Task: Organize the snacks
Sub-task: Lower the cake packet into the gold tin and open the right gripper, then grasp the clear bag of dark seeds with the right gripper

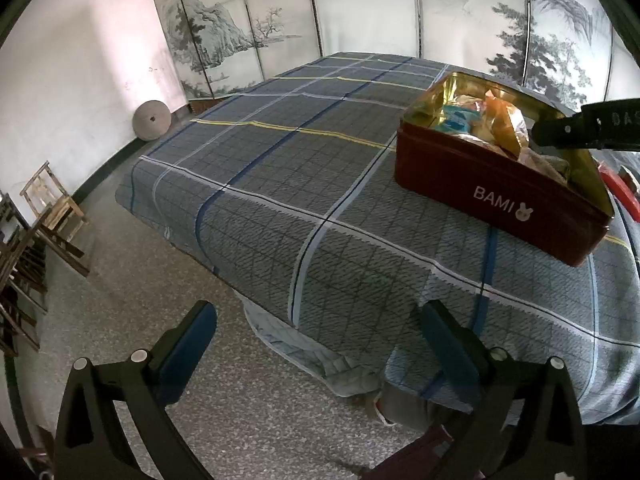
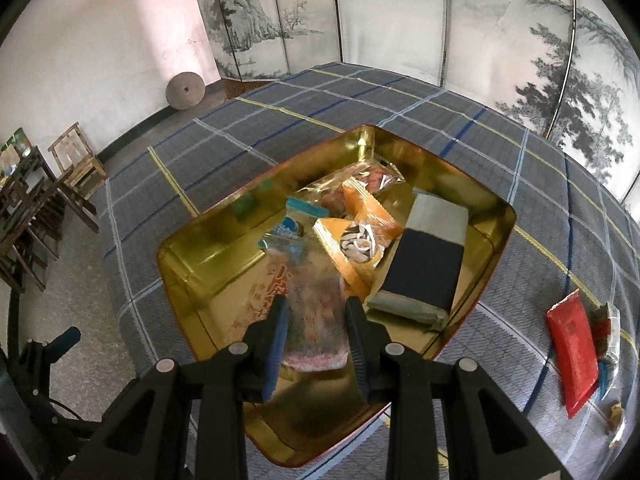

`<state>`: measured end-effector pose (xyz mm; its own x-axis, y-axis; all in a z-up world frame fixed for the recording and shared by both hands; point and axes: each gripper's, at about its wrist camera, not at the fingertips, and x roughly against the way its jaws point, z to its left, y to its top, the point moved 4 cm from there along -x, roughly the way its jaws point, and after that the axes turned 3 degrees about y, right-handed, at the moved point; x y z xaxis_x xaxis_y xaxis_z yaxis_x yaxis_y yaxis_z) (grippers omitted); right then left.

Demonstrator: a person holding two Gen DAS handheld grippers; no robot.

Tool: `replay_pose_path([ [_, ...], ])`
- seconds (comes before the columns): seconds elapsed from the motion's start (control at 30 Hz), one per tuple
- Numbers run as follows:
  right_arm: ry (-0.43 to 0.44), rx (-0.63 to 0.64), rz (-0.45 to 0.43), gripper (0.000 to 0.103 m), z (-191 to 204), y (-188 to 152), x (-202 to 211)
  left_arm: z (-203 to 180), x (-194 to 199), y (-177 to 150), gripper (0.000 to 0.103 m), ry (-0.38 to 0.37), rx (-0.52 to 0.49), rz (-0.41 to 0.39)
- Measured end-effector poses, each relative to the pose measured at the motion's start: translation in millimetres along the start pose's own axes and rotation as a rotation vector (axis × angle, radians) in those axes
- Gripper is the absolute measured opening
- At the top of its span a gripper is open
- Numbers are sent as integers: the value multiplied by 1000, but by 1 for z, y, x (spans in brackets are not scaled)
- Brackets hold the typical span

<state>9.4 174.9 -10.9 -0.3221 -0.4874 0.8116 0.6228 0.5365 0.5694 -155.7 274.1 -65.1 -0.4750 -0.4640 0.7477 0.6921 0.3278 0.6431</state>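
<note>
Red tin [image 2: 466, 320] holds several snacks; right claw [image 2: 316, 312] pinches one packet [image 2: 316, 332], left claw [image 1: 316, 320] spread.

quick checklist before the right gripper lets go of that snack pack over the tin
1. Right gripper shut on the pinkish snack pack: ok.
2. Pack is over the open tin, not the tablecloth: ok.
3. Free space on the tin floor below the pack: ok, bare gold on the near left side.
4. Left gripper open, empty and away from the tin: ok.
5. All snacks collected: not ok, a red packet and small wrappers lie on the cloth.
6. Pack touching the tin floor: cannot tell.
</note>
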Motion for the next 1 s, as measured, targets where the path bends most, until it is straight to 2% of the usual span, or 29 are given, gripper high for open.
replay_pose_path([
  [0.2, 13, -11, -23, 33, 1, 1, 6, -1, 2, 0, 101, 12, -11, 16],
  [0.27, 30, -35, -49, 34, -2, -3, 15, -2, 4, 0, 101, 17, -18, 12],
  [0.3, 37, -44, -103, 34, -4, -3, 18, -3, 6, 1, 101, 20, -23, 9],
  [0.47, 32, -84, -171, 34, -27, -38, 48, -7, 18, 5, 101, 9, -35, -5],
  [0.6, -25, -156, -212, 34, -72, -77, 78, -21, 39, 17, 101, -38, -66, -32],
  [0.77, -142, -262, -202, 35, -150, -107, 101, -55, 71, 38, 101, -161, -122, -62],
  [0.83, -195, -307, -200, 36, -182, -106, 105, -71, 78, 45, 101, -206, -143, -53],
  [0.93, -229, -339, -172, 48, -221, -95, 99, -97, 88, 54, 101, -279, -186, -35],
  [1.0, -225, -347, -153, 49, -238, -86, 88, -111, 91, 57, 101, -303, -212, -26],
])
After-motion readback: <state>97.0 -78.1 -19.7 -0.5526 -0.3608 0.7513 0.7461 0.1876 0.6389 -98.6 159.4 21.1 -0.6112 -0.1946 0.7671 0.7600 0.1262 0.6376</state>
